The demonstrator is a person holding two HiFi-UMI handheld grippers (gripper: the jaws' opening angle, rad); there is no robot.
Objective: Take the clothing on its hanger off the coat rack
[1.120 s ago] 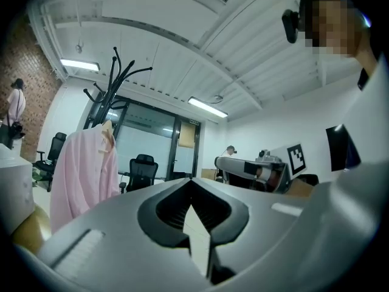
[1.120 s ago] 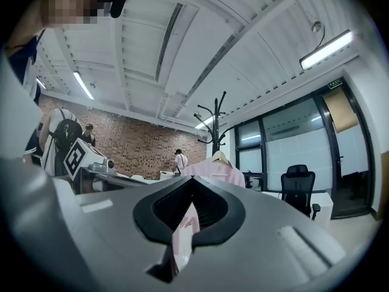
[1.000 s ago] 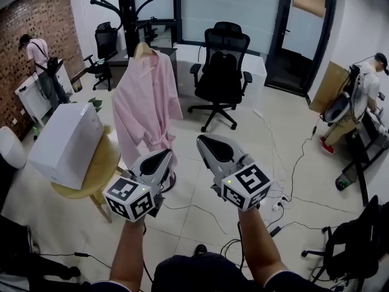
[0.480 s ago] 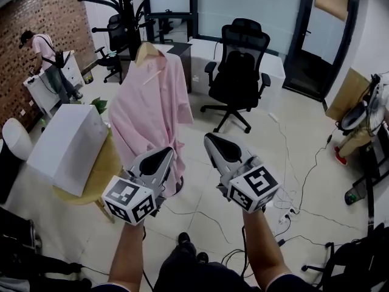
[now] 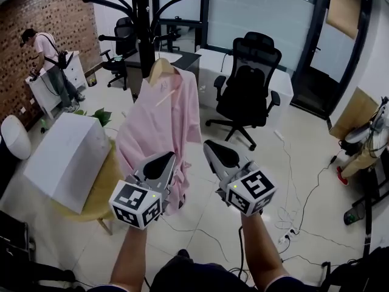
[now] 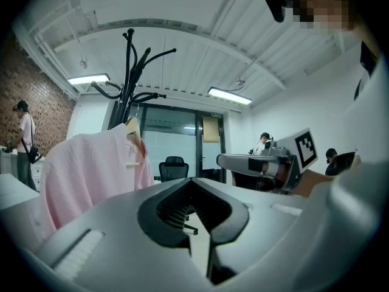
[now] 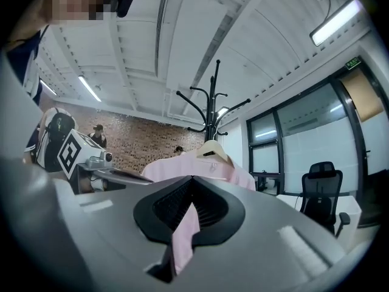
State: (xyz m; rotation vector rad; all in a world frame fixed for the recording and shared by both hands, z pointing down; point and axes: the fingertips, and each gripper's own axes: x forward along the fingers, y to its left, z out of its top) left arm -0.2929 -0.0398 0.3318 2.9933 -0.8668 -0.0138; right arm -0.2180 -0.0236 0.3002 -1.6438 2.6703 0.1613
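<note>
A pink robe [image 5: 161,123] hangs on a wooden hanger [image 5: 160,70] from the black coat rack [image 5: 143,17], ahead and slightly left in the head view. My left gripper [image 5: 165,157] is shut and empty, its tip in front of the robe's lower hem, a short way off. My right gripper [image 5: 209,145] is beside it to the right, shut and empty too. The left gripper view shows the robe [image 6: 85,175] and rack [image 6: 127,84] at left. In the right gripper view the robe [image 7: 200,170] and hanger [image 7: 211,148] lie straight ahead beyond the jaws.
A white box [image 5: 64,160] sits on a round wooden table [image 5: 112,169] left of the robe. A black office chair [image 5: 249,84] stands behind and to the right. Cables [image 5: 292,224] trail over the floor at right. A person [image 5: 48,66] stands by the brick wall.
Both grippers and the head view have moved forward toward the coat rack. The robe now looks larger and nearer. Both grippers stay shut.
</note>
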